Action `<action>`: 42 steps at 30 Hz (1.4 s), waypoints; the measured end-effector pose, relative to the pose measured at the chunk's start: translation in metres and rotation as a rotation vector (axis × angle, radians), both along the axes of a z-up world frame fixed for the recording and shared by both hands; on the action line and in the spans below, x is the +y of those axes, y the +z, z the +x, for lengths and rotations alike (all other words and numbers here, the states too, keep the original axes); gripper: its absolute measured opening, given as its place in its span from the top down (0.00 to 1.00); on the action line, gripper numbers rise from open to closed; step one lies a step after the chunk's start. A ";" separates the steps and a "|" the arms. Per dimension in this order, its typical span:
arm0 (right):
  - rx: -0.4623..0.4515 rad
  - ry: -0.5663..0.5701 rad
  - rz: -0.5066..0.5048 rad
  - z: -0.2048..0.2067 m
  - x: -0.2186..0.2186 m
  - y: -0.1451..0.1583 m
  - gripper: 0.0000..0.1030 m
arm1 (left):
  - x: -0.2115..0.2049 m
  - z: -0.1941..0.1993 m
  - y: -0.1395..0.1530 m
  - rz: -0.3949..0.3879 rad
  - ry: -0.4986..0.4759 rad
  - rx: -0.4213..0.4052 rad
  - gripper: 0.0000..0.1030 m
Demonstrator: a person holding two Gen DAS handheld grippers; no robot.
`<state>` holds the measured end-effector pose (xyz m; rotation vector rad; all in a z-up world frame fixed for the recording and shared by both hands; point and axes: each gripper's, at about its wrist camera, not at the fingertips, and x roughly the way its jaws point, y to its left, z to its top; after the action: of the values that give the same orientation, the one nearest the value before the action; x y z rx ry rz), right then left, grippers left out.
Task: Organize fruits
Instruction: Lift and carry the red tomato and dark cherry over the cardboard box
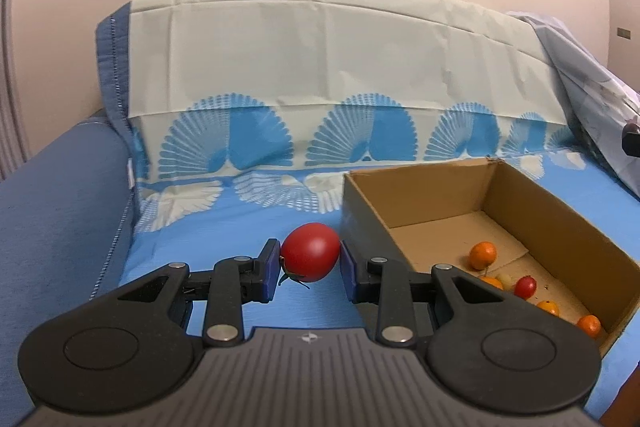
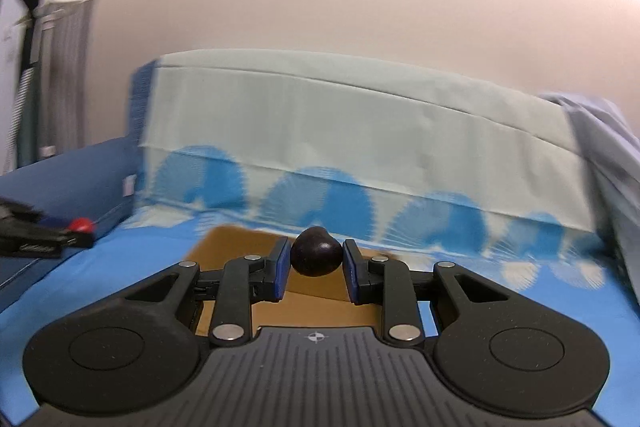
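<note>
My left gripper [image 1: 309, 265] is shut on a red tomato [image 1: 310, 251] with a green stem, held just left of an open cardboard box [image 1: 552, 215] on the blue bed cover. Several small orange and red fruits [image 1: 483, 254] lie in the box's near corner. My right gripper [image 2: 316, 263] is shut on a dark, pear-shaped fruit [image 2: 316, 256] and holds it above the cardboard box [image 2: 224, 243]. The left gripper with the red tomato [image 2: 81, 225] shows at the far left of the right wrist view. The right wrist view is motion-blurred.
A pale pillow with blue fan patterns [image 1: 320, 79] leans against the wall behind the box. A blue sofa arm [image 1: 52, 207] lies at the left. Crumpled pale blue cloth [image 1: 592, 83] is piled at the right.
</note>
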<state>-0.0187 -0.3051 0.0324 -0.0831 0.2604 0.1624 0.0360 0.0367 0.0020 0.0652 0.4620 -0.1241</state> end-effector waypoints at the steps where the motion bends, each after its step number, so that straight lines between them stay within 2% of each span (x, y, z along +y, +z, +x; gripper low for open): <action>1: 0.012 -0.023 0.023 0.002 -0.007 -0.004 0.72 | -0.003 0.001 -0.001 0.000 -0.007 0.000 0.65; 3: 0.054 -0.067 0.036 0.005 -0.017 -0.014 0.72 | -0.009 0.001 -0.003 -0.007 -0.022 0.000 0.65; 13: 0.041 -0.088 -0.043 0.007 -0.014 -0.024 0.72 | -0.047 -0.009 -0.006 -0.064 -0.102 -0.030 0.66; 20: 0.084 -0.093 -0.056 0.025 -0.006 -0.030 0.72 | -0.077 -0.006 -0.018 -0.042 -0.183 -0.011 0.65; 42: 0.170 -0.080 -0.111 0.061 0.013 -0.046 0.72 | -0.107 0.012 -0.037 -0.056 -0.243 0.039 0.65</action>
<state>0.0418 -0.2919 -0.0140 -0.1690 0.4420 0.0754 0.0482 -0.0703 -0.0349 0.0638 0.4882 -0.3774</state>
